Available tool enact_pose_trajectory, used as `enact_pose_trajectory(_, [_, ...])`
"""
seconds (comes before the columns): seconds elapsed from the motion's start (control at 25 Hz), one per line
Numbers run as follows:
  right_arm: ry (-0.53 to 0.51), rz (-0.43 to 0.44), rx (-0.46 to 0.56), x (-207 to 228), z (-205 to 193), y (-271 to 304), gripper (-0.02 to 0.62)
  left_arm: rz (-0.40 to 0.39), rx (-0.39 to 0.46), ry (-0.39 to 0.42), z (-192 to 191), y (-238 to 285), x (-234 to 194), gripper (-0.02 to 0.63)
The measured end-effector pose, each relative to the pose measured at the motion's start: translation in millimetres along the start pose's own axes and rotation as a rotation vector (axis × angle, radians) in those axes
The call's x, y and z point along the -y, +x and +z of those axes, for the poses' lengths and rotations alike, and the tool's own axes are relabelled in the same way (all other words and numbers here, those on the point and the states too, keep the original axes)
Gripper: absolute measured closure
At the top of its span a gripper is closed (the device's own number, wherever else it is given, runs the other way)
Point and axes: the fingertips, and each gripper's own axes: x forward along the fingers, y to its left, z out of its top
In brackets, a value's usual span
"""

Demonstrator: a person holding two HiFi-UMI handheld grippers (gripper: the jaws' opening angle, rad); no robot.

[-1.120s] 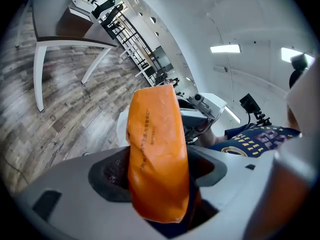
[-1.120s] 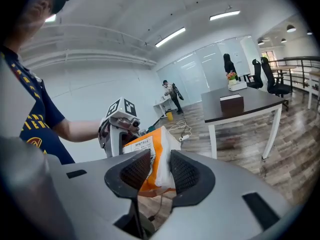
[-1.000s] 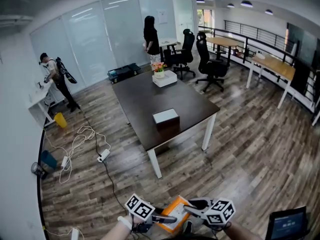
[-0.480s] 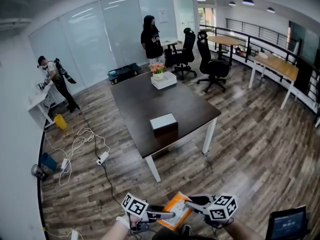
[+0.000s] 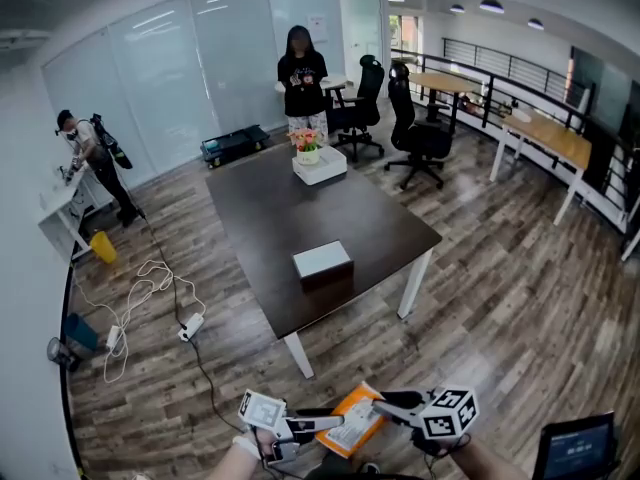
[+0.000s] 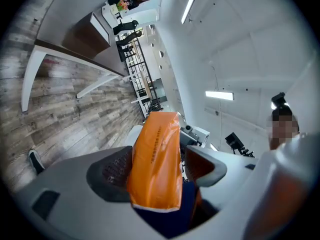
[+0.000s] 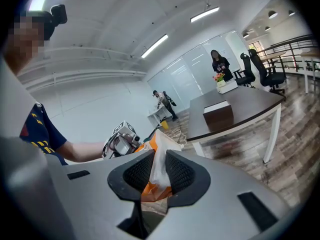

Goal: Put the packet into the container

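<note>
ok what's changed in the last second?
The left gripper and right gripper carried the orange packet toward the dark table; its box looks nearer in the head view. The right gripper's jaws have just been closing on the packet's edge. The person in black turned from side-on to face the table. Unchanged: left gripper's grip on the packet, box on the table, person at the wall desk.

I see bright, even light from ceiling strip lamps (image 7: pixel 205 14); fisheye bending at every edge; both gripper views dark-vignetted, their foreground soft.
</note>
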Motion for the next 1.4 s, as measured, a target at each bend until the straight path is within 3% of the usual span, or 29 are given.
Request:
enact_pose_trajectory(0.16, [0.025, -0.034, 0.018, 31, 32, 23, 0.517, 0.006, 0.053, -0.116, 44, -16, -23, 0.282])
enact_pose_trajectory(0.28, [0.026, -0.06, 0.017, 48, 56, 41, 0.518, -0.009, 0.075, -0.159, 76, -25, -39, 0.282])
enact_pose_trajectory(0.44, [0.021, -0.079, 0.018, 67, 87, 68, 0.518, -0.072, 0.1, -0.152, 121, -35, -52, 0.282])
enact_pose_trajectory(0.8, [0.098, -0.126, 0.092, 112, 138, 100, 0.518, -0.078, 0.245, -0.103, 211, -85, -73, 0.282])
enact_pose_trajectory(0.96, [0.143, -0.136, 0.125, 136, 155, 101, 0.518, -0.04, 0.261, -0.077, 228, -91, -79, 0.282])
enact_pose_trajectory(1.4, [0.208, -0.134, 0.155, 240, 212, 129, 0.52, -0.008, 0.361, -0.141, 282, -66, -92, 0.282])
